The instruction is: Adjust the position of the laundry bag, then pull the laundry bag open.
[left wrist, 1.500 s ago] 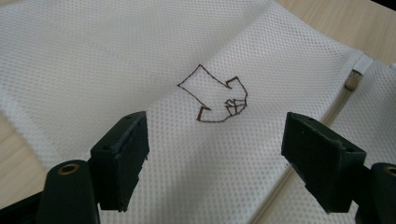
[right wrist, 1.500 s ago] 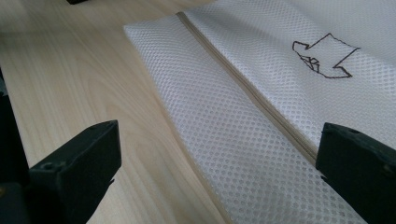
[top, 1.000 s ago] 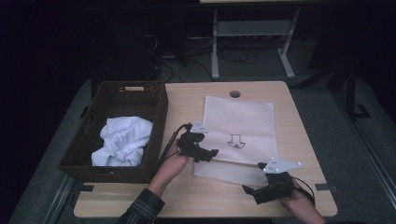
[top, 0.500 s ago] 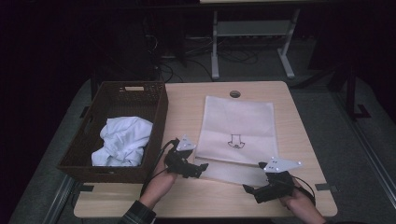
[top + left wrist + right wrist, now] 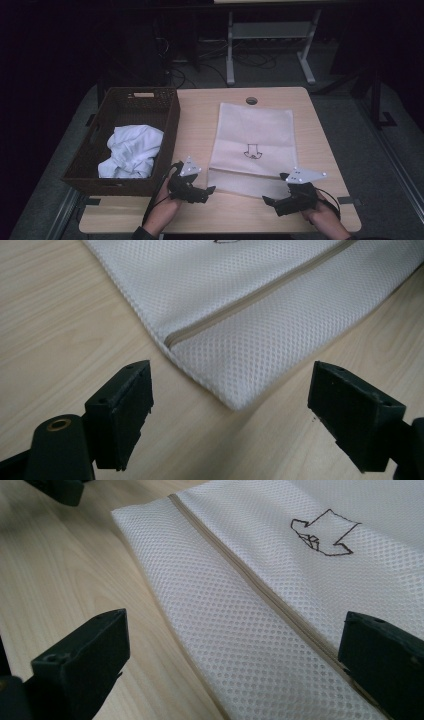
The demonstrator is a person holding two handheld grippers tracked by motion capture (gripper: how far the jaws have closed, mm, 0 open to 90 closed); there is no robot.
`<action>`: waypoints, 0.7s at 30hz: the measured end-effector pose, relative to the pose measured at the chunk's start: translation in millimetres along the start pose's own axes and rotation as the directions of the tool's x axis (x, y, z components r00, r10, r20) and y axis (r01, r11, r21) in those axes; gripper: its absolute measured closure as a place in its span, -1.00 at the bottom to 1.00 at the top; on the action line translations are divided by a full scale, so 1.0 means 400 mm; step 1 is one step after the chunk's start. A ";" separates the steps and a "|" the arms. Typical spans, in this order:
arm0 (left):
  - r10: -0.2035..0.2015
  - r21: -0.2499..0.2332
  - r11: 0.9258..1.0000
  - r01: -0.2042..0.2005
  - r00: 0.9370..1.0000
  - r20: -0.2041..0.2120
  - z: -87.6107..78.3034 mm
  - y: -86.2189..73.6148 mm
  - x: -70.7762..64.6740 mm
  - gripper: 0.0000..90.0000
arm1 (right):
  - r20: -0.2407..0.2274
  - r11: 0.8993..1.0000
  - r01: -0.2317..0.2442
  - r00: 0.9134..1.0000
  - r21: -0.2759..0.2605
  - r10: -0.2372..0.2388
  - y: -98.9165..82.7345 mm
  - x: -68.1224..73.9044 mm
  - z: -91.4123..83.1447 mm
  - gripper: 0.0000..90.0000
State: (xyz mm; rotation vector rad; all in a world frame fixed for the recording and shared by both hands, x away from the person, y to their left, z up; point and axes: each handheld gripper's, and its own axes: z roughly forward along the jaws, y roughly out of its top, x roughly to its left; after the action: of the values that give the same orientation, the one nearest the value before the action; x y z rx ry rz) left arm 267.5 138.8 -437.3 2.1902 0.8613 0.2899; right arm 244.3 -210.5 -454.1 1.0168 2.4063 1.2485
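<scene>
A white mesh laundry bag [image 5: 252,140] with a beige zipper [image 5: 250,300] and a small black drawing [image 5: 251,151] lies flat on the wooden table [image 5: 200,115]. My left gripper [image 5: 209,190] hovers low at the bag's near left corner [image 5: 235,400]; its jaws stand open and the corner lies just ahead of the gap. My right gripper [image 5: 267,201] stays open at the bag's near right end. In the right gripper view its jaws straddle the mesh [image 5: 225,620] and zipper [image 5: 260,587] without pressing on them.
A dark woven basket [image 5: 170,125] with a crumpled white cloth [image 5: 131,150] in it stands on the table's left side. A round cable hole [image 5: 251,100] sits at the far edge. Beyond the table are metal frame legs [image 5: 230,45] and cables on the floor.
My left gripper has drawn back toward the near edge and a little left, off the bag, to its near left corner. The right gripper has kept still.
</scene>
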 end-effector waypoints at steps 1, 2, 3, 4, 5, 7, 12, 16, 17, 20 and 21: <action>0.001 0.000 1.000 -0.001 1.000 -0.003 -0.002 -0.005 -0.002 -0.61 | -0.001 1.000 -0.003 1.000 0.001 0.003 0.000 -0.002 0.000 -1.00; 0.003 0.005 1.000 -0.003 1.000 -0.005 -0.004 -0.009 -0.003 -0.61 | -0.003 1.000 -0.005 1.000 0.002 0.005 0.000 -0.003 0.000 -1.00; 0.007 0.007 1.000 -0.007 1.000 -0.007 -0.006 -0.014 -0.004 -0.61 | -0.004 1.000 -0.003 1.000 0.002 0.003 0.001 -0.005 -0.001 -1.00; 0.007 0.011 1.000 -0.007 1.000 -0.009 -0.009 -0.018 -0.003 -0.61 | -0.003 1.000 -0.003 1.000 0.000 0.003 0.001 -0.007 -0.002 -1.00; 0.004 0.009 1.000 -0.004 1.000 -0.010 -0.012 -0.023 -0.003 -0.61 | -0.004 1.000 -0.002 1.000 0.001 0.002 0.001 -0.009 -0.003 -1.00; -0.001 0.006 1.000 0.001 1.000 -0.009 -0.019 -0.034 -0.001 -0.61 | -0.002 1.000 0.001 1.000 0.001 -0.001 0.001 -0.015 -0.008 -1.00; -0.012 0.007 1.000 0.012 1.000 -0.005 -0.031 -0.051 0.003 -0.61 | 0.013 1.000 -0.008 1.000 0.001 0.008 -0.006 -0.034 -0.024 -1.00; -0.010 -0.002 1.000 0.010 1.000 0.002 -0.036 -0.059 0.003 -0.61 | 0.026 1.000 -0.010 1.000 0.009 0.010 -0.012 -0.050 -0.041 -1.00; -0.008 -0.003 1.000 0.008 1.000 0.003 -0.037 -0.061 0.003 -0.61 | 0.027 1.000 -0.012 1.000 0.009 0.012 -0.014 -0.056 -0.046 -1.00; -0.013 0.000 1.000 0.013 1.000 0.008 -0.038 -0.068 0.003 -0.61 | 0.035 1.000 -0.018 0.999 0.005 0.018 -0.020 -0.076 -0.062 -1.00; -0.012 0.003 1.000 0.012 1.000 0.011 -0.037 -0.070 0.003 -0.61 | 0.041 1.000 -0.022 0.999 0.004 0.022 -0.022 -0.083 -0.068 -1.00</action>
State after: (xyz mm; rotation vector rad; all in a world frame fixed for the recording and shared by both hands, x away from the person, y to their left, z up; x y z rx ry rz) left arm 248.0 161.9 -447.2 2.1866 0.8691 0.2701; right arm 250.6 -253.3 -448.0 1.0628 2.3740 1.2185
